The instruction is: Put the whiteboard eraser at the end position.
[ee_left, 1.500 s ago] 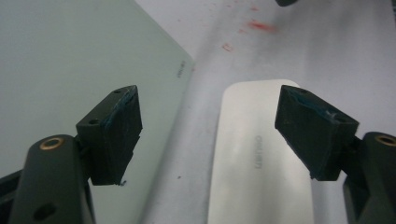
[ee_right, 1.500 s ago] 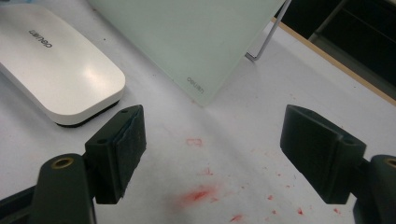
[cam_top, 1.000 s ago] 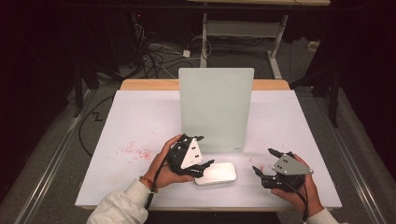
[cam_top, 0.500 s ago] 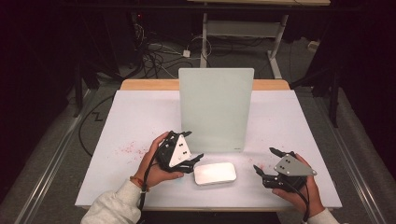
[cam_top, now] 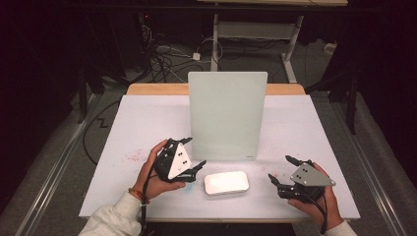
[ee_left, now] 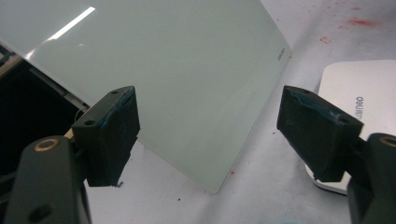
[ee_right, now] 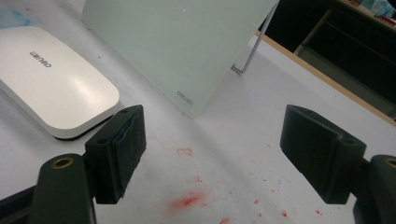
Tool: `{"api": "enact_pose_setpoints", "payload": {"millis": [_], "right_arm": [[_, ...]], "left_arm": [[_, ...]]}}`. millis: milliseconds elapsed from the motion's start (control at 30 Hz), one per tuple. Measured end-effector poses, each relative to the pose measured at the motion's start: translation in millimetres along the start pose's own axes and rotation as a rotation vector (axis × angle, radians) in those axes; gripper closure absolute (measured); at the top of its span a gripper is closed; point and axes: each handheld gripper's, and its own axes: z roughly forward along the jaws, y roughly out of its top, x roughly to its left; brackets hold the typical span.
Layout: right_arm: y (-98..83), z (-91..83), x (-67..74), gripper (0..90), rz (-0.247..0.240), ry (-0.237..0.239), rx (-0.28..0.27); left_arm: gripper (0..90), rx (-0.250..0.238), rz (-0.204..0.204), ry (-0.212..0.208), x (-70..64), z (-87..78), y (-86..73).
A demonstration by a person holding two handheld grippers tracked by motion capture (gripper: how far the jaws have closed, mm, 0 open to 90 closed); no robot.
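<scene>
The white eraser block (cam_top: 226, 183) is lying flat on the surface (cam_top: 123, 128), near its front edge, directly in front of the upright frosted glass board (cam_top: 227, 115) and just short of the board's foot. Its long axis is running left to right across the surface, so its two short ends are facing the two hands.

The left tongs (cam_top: 194, 155) are sitting just beside the eraser's left end, and the eraser is lying to their right and slightly nearer the person. The right tongs (cam_top: 282, 170) are resting on the opposite side, with a clear gap of bare surface between them and the eraser's right end. The left hand is therefore the nearer one, and any reach for the eraser looks shortest from that side.

In the left gripper view, the left tongs (ee_left: 208, 133) are standing wide open and holding nothing; the eraser's (ee_left: 362, 95) rounded corner is showing behind the right jaw, while the glass board (ee_left: 159, 79) is filling the space ahead. In the right gripper view, the right tongs (ee_right: 212, 154) are likewise spread wide and empty, pointing at red-speckled surface (ee_right: 224, 154), with the eraser (ee_right: 51, 88) off beyond the left jaw and the board (ee_right: 177, 46) beyond.
</scene>
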Motion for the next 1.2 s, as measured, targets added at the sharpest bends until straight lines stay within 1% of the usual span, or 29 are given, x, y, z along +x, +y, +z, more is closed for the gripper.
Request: {"api": "enact_pose_setpoints", "payload": {"millis": [200,333,400,467,533,667,800,900,933,1000,1067,1200], "right_arm": [[-1.4,-2.3,-0.2,23.2,0.003,-0.01,0.003],[-3.6,-4.0,-1.4,23.1,0.007,-0.02,0.006],[-4.8,-4.8,-2.5,23.1,0.013,-0.023,0.008],[-5.5,-5.8,-3.2,23.1,0.014,-0.03,0.009],[-6.0,-6.8,-3.7,23.1,0.018,-0.033,0.008],[-7.3,-7.6,-4.6,23.1,0.022,-0.04,0.01],[-8.6,-7.4,-6.1,23.1,0.024,-0.046,0.015],[-10.2,-6.9,-8.1,23.1,0.028,-0.049,0.017],[-10.9,-6.5,-8.8,23.1,0.031,-0.053,0.02],[-11.9,-5.6,-10.0,23.1,0.038,-0.051,0.023],[-12.3,-5.4,-10.2,23.1,0.036,-0.055,0.028],[-13.0,-5.0,-10.4,23.1,0.041,-0.054,0.026]], "left_arm": [[20.6,0.004,-0.011,0.028,2.4,-7.2,-7.5],[20.7,0.004,-0.038,0.035,3.7,-12.2,-13.7],[20.7,0.009,-0.051,0.047,4.2,-14.4,-16.7],[20.6,0.014,-0.049,0.056,3.9,-16.8,-19.6],[20.1,0.012,-0.058,0.062,3.7,-19.4,-23.0],[19.9,0.026,-0.065,0.074,4.3,-24.5,-31.0],[19.7,0.04,-0.084,0.096,4.5,-29.2,-40.9],[19.6,0.048,-0.112,0.117,6.2,-32.9,-49.6],[19.6,0.051,-0.122,0.115,7.1,-34.2,-52.7],[19.7,0.063,-0.128,0.125,7.4,-35.9,-59.3],[18.2,0.074,-0.146,0.119,8.4,-37.7,-65.7],[17.4,0.094,-0.167,0.115,9.3,-40.6,-76.5]]}}
